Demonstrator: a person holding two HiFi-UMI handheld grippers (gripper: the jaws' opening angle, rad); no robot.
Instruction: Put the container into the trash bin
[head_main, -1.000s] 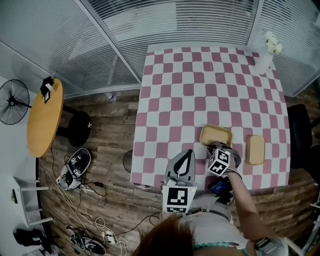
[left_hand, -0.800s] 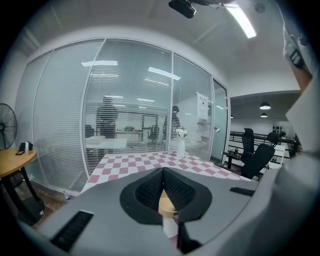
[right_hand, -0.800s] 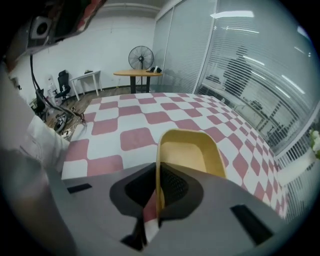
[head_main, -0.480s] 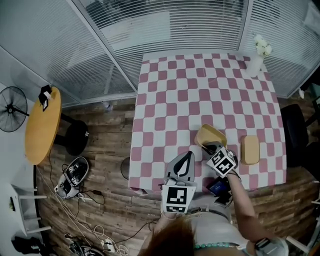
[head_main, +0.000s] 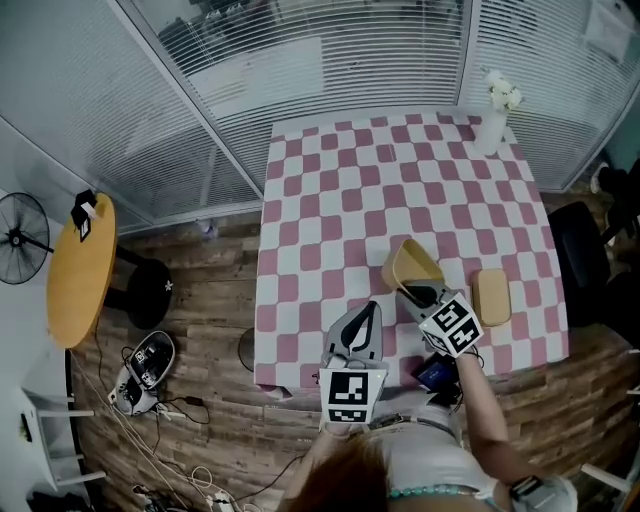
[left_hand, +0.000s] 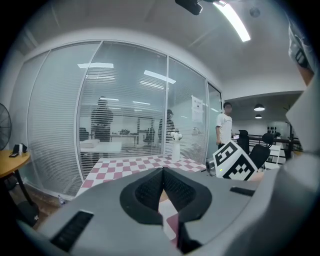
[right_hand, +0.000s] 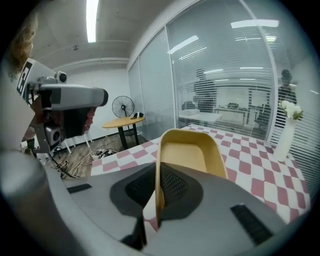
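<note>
Right gripper (head_main: 417, 294): clamped on one side wall of the yellow container (head_main: 411, 264), thin wall pinched edge-on between both pads. Seen in the right gripper view as right gripper (right_hand: 156, 189) with container (right_hand: 189, 151) running straight out ahead of the jaws, hollow side open toward that view's right. Container tilted up on its side, off the checked surface (head_main: 340, 200), above the near right part of it. Marker cube of this gripper just behind, at the surface's near edge.

Left gripper (head_main: 366, 312): beside the right one, on the container's left, apart from it, over the near edge of the surface. Left gripper (left_hand: 162, 186) narrow, pad tips met, nothing between them, only checked cloth visible below.

Flat tan piece (head_main: 490, 297): lying on the surface just right of the container, not touching it.

White vase with white flowers (head_main: 491, 124): upright at the far right corner of the surface, well apart from the container.

Beyond: glass partition with blinds (head_main: 300, 60) behind the surface. Round yellow table (head_main: 75, 272) and standing fan (head_main: 20, 240) on the wooden floor far to the left.
</note>
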